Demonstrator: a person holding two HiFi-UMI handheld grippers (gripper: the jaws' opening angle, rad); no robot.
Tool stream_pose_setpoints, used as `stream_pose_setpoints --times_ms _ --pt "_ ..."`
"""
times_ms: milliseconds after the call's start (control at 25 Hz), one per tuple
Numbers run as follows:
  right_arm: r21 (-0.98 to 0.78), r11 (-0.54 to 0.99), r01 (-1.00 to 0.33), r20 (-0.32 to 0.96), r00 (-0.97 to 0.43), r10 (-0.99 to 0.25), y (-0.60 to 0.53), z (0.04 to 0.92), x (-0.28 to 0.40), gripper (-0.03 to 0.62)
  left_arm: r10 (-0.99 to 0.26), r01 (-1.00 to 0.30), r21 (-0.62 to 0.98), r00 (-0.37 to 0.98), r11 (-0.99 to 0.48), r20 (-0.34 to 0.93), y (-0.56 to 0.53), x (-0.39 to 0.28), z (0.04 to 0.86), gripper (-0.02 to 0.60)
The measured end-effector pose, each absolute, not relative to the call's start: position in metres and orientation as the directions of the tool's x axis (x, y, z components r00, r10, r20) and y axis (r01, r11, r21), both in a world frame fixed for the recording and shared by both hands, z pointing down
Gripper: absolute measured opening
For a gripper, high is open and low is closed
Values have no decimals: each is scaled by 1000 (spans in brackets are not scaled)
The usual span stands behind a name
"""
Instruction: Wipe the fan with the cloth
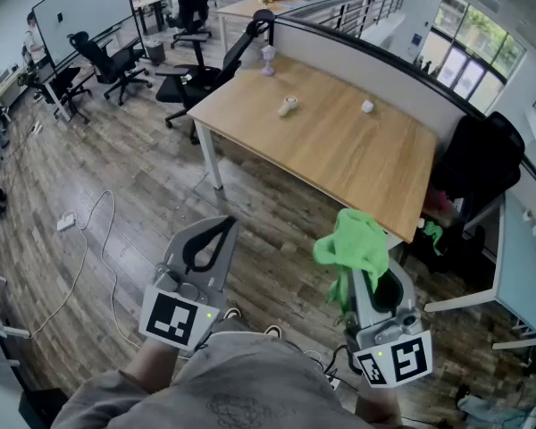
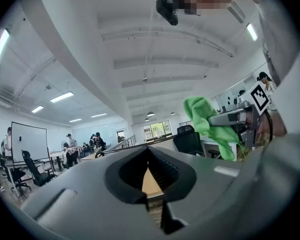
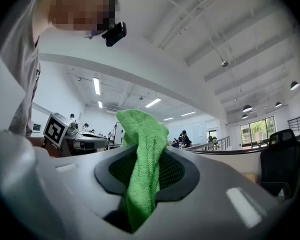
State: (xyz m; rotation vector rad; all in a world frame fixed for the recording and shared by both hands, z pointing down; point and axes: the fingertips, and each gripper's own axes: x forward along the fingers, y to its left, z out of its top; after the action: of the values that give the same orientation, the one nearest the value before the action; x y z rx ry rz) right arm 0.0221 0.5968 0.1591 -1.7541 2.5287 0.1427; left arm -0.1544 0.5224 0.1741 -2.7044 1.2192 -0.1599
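Currently the left gripper [image 1: 214,238], at seven o'clock in the head view, has its jaws closed together with nothing between them. Right gripper [image 1: 368,273], at five o'clock, is clamped on a green cloth [image 1: 351,239], which bunches up above its jaws. Wooden table [image 1: 339,155] with a few small items [image 1: 288,105] sits toward twelve o'clock, well apart from both grippers.

On the wooden worktop [image 1: 339,155] at upper centre, a lilac object [image 1: 268,61], a cream object [image 1: 288,106] and a white object [image 1: 367,106] are set apart.
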Motion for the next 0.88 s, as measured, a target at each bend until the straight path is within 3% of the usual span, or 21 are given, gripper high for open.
stream_pose_setpoints --times_ms 480,560,680,880 --pt "10 348 -937 -44 -349 -936 595 180 51 100 -740 -728 -144 668 -671 73 517 -123 196 10" --pt "1 347 -938 -36 -347 -937 592 185 54 100 -748 -733 -157 657 -662 89 511 -120 200 244" --pt "-5 346 -938 -23 -346 -938 586 191 58 100 -757 -740 -163 648 -652 88 501 -117 201 284" --pt "-2 338 -941 -5 -338 -941 560 195 66 100 -759 -745 -149 647 -650 74 476 -110 198 285"
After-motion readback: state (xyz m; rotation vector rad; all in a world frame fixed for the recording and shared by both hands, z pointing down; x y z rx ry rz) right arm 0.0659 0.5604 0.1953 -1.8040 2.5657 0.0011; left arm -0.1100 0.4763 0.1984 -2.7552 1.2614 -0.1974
